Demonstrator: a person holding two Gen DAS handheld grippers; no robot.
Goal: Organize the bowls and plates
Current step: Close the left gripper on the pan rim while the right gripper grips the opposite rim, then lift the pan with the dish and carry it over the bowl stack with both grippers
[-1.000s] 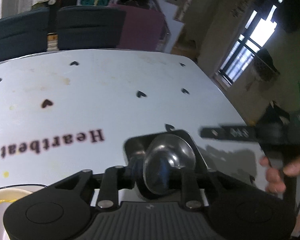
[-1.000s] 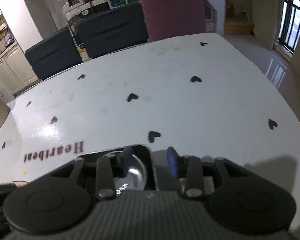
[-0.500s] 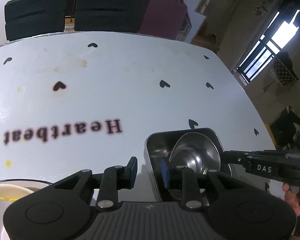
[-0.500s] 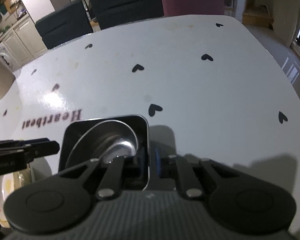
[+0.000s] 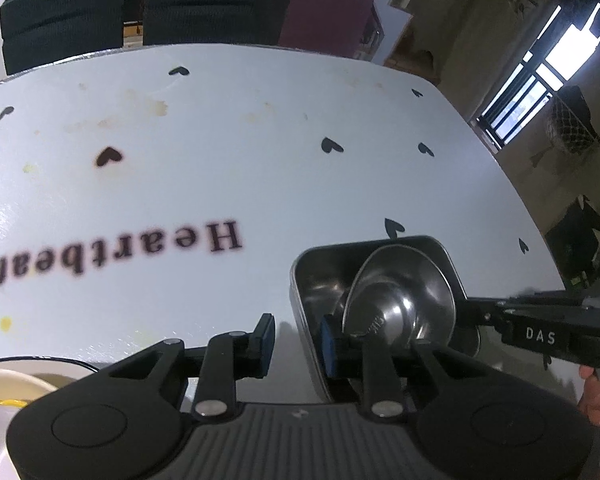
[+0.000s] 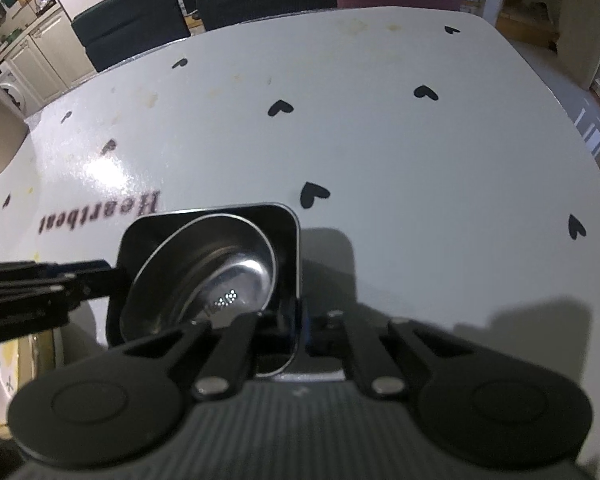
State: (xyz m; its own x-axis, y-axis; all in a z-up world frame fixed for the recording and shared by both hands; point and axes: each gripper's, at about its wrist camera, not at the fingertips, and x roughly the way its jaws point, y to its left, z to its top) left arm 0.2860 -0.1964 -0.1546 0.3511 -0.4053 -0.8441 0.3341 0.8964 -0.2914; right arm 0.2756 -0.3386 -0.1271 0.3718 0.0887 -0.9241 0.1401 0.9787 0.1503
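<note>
We see one square steel tray (image 6: 288,236) near us on the table (image 6: 380,120), with one round steel bowl (image 6: 204,276) tilted inside. Our right gripper (image 6: 298,320) pinches the tray's right wall. Our left gripper (image 5: 296,340) straddles its left wall, jaws narrowly parted.

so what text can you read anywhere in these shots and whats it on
"Heartbeat": printed on the white tablecloth, upside down in both views.
"DAS": white letters on the right gripper body, left wrist view.
Stamp inside the round steel bowl: too blurred to read.
</note>
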